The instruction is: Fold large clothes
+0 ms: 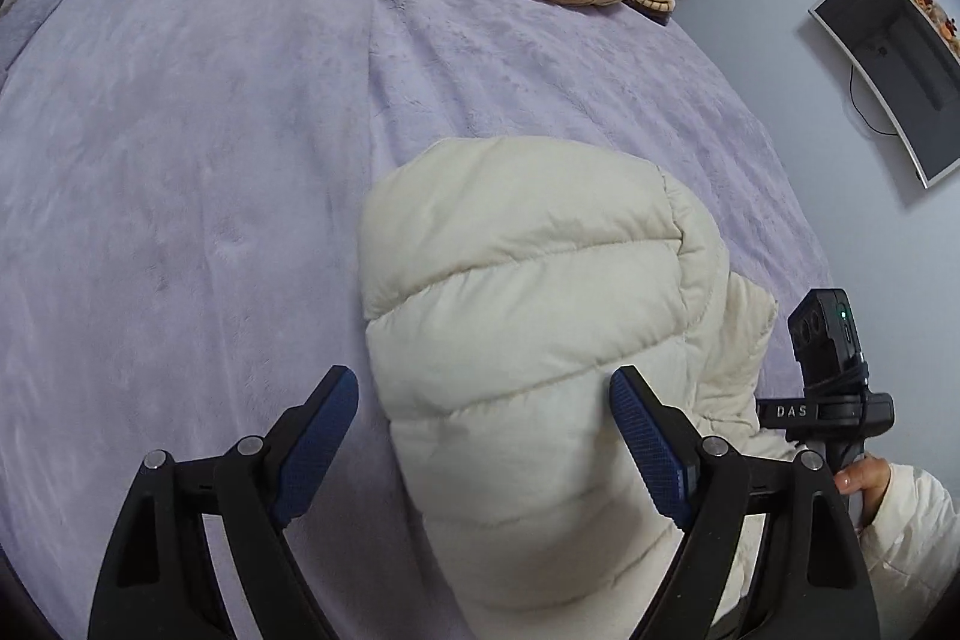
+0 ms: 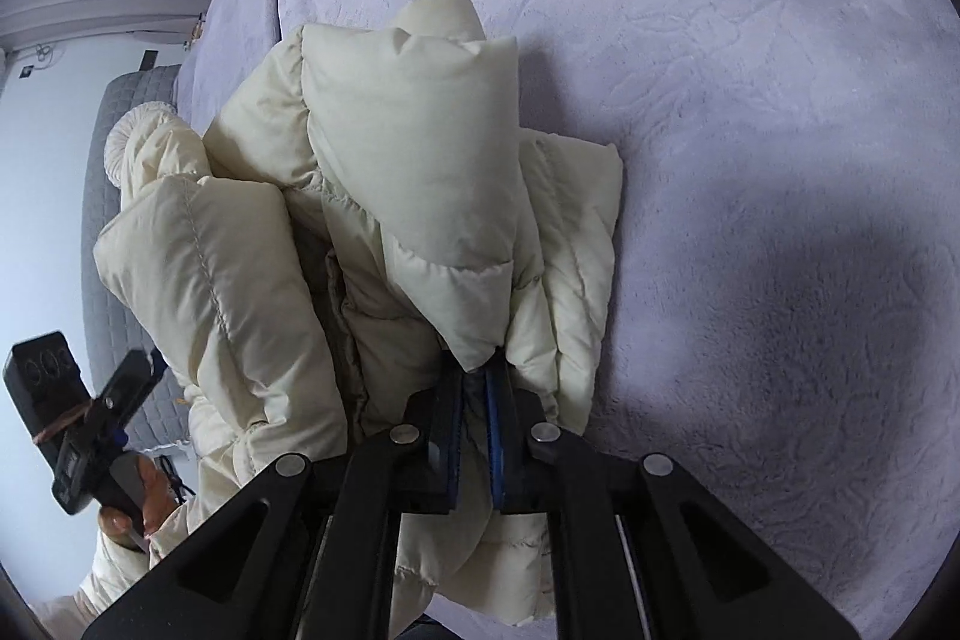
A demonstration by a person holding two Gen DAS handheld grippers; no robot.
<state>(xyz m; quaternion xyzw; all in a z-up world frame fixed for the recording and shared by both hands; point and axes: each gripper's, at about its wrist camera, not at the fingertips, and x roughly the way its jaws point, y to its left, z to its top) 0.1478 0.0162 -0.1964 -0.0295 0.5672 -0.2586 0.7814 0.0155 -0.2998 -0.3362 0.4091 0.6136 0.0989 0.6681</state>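
Jacket: We are working a cream puffer jacket [image 2: 420, 196], bunched on the lavender bed [image 2: 750, 100] at its near edge.
Right gripper [image 2: 474, 400]: its fingers are clamping a padded fold.
Left gripper [image 1: 480, 436]: its fingers are standing wide apart, gripping nothing, straddling the jacket [image 1: 528, 316].
Handling: We are judging it light, springy, slippery; seams and hems seem the surest holds.
Writing: "DAS" is showing on the right tool [image 1: 834, 400].

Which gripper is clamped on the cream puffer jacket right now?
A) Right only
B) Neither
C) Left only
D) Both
A: the right gripper has its fingers pressed together on a fold of the cream puffer jacket, while the left gripper is spread wide around the jacket without pinching it.
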